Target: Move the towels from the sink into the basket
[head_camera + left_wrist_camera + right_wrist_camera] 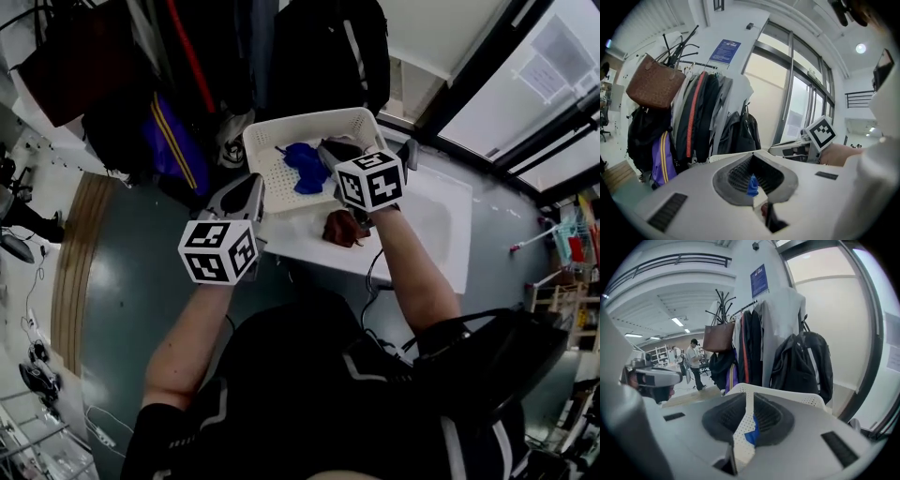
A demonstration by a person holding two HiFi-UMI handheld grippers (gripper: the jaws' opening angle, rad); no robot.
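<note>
Starting at the left, the left gripper hangs at 9 o'clock from the basin with its jaws together and nothing in them, so it looks free to steady things but is not needed for a small cloth. At 12 o'clock sits the white perforated plastic basket, with a crumpled blue towel already lying on its floor. Just below it, at 6 o'clock from the basket, a bunched reddish-brown towel lies in the white rectangular sink, and that seems to be the piece left to move. The right gripper hovers over the basket's near edge, its jaws only a narrow slit apart and empty. To do the next pick well, I would spread those jaws wide, drop onto a raised fold of the reddish-brown towel, pinch deep enough to catch more than one layer, then lift clear of the sink's rim before swinging toward 12 o'clock. Only the head view shows how the sink, basket and both towels lie. The left gripper view gives mere slivers of blue and reddish-brown between its pads, while the right gripper view shows the basket's rim and blue cloth, plus hanging coats.
</note>
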